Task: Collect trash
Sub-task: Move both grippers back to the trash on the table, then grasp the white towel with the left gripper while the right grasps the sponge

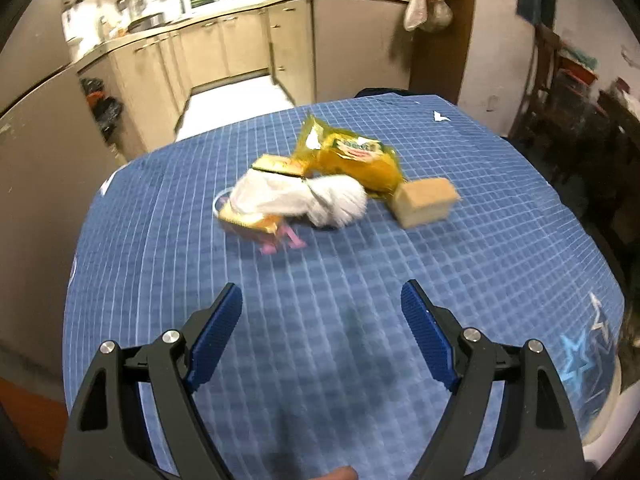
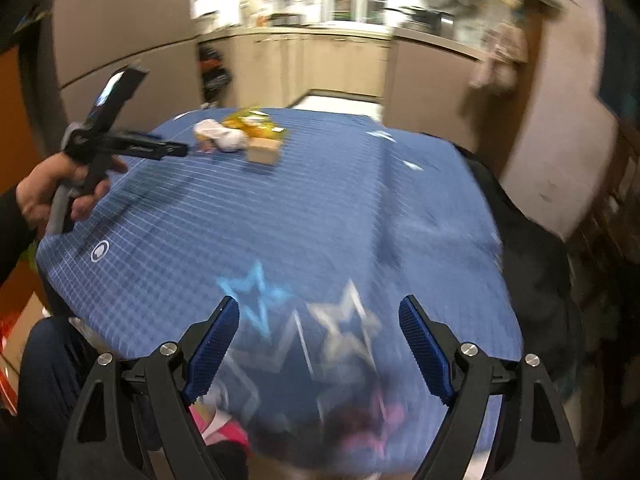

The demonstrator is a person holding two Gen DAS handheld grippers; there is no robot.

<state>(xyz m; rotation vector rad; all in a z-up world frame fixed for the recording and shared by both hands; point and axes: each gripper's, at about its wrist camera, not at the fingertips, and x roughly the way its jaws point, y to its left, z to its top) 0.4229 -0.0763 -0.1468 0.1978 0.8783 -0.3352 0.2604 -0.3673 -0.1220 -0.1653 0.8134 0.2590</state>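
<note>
A pile of trash lies on the blue checked tablecloth point(image 1: 320, 280): a yellow snack wrapper point(image 1: 356, 156), crumpled white tissue point(image 1: 304, 200), a small tan cardboard box point(image 1: 424, 200), a flat yellow box point(image 1: 276, 165) and a pink scrap point(image 1: 284, 242). My left gripper point(image 1: 322, 300) is open and empty, above the cloth short of the pile. My right gripper point(image 2: 319, 312) is open and empty over the table's near edge, far from the pile point(image 2: 240, 132). The left gripper point(image 2: 176, 149) shows in the right wrist view, close to the pile's left side.
The table's edges fall away on all sides. Kitchen cabinets point(image 1: 224, 48) and a counter stand beyond the table. A dark chair point(image 2: 532, 240) is at the table's right. Star prints point(image 2: 256, 292) mark the cloth near me. Something pink point(image 2: 224, 428) lies below the near edge.
</note>
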